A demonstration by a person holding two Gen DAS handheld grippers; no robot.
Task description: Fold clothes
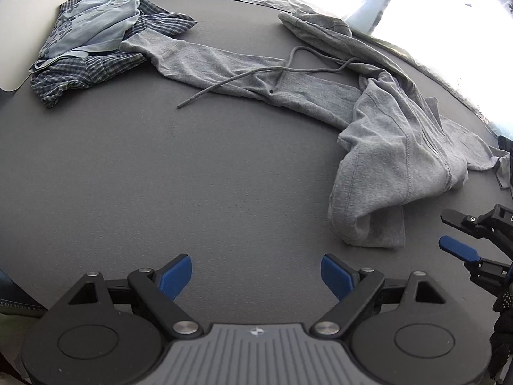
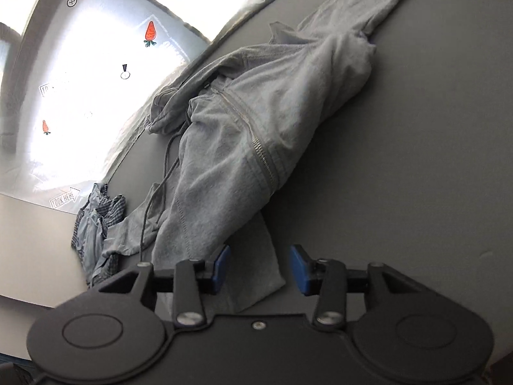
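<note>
The worktop [image 1: 192,166] is a dark grey surface, and I keep its near half bare so there is room to spread a garment flat. The grey hoodie [image 1: 394,147] lies crumpled across the right and far side of it, zipper [image 2: 263,157] uppermost, body bunched toward the near right, one sleeve [image 1: 205,61] stretched out to the far left, where its cuff touches a heap of other clothes. A drawstring [image 1: 231,80] trails loose over that sleeve; in my judgement it must be tucked in before any fold. The heap at the far left consists of a checked shirt [image 1: 86,73] with a light blue garment [image 1: 93,25] on top, apparently parked there to wait its turn. My left tool [image 1: 256,276] is spread wide over bare worktop and holds nothing. My right tool [image 2: 259,269] is also parted and empty, its blue pads [image 2: 221,266] straddling the near hem corner of the hoodie without closing on it; I judge this the natural pick-up point for pulling the body straight.
</note>
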